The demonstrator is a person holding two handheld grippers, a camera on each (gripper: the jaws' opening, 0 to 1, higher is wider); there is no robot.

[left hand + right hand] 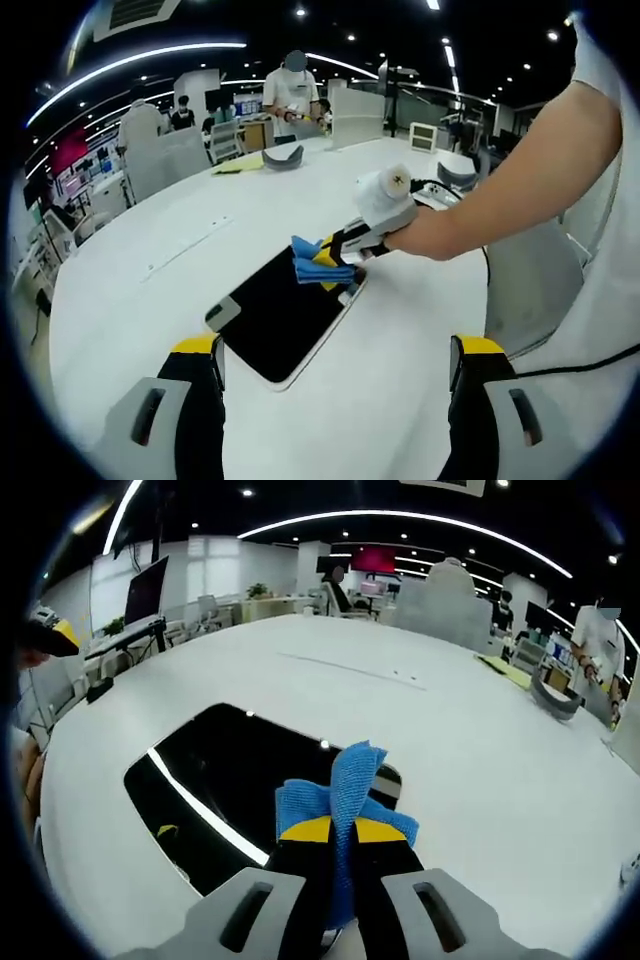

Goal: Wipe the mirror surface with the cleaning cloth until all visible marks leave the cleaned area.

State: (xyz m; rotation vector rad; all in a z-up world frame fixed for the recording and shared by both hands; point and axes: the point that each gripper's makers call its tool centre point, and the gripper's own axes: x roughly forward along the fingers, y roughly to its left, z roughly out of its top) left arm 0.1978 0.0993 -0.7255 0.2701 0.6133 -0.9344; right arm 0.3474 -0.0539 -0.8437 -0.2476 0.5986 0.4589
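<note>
Pinching the blue cleaning cloth tight, the right gripper presses it down on the mirror near one long edge, so the cloth can rub the marks off. The mirror lies flat, well in from the edges of the white table, easy to reach. The left gripper hangs back above the table with its jaws wide apart and holding nothing, out of the way.
</note>
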